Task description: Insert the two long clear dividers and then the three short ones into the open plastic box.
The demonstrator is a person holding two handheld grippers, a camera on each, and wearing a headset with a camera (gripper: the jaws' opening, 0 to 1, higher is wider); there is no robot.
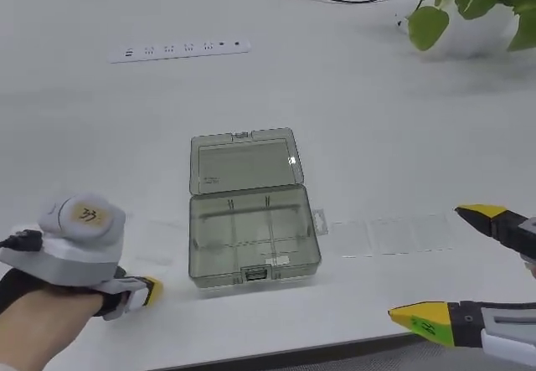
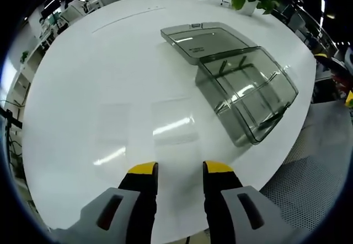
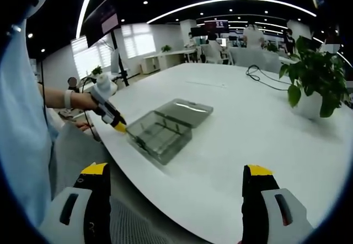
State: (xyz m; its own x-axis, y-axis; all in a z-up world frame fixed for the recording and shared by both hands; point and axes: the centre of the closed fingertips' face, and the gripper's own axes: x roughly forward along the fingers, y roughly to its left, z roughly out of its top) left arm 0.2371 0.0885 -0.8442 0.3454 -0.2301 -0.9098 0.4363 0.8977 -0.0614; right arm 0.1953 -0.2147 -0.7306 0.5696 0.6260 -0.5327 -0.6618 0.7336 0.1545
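Your worktop [image 1: 377,120] carries the open box [image 1: 254,237]. Clear dividers [image 1: 394,235] lie flat just right of the box, others just left of it. Your right hand-held gripper [image 1: 435,262] is spread wide and your left hand-held gripper [image 2: 180,169] slightly parted, both empty. You seem to be at the first pickup: next, pinch a long divider's edge.

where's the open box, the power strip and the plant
open plastic box [image 1: 219,275], head view, on its front wall
power strip [image 1: 180,49], head view, on its middle
plant [image 1: 429,26], head view, on a hanging leaf
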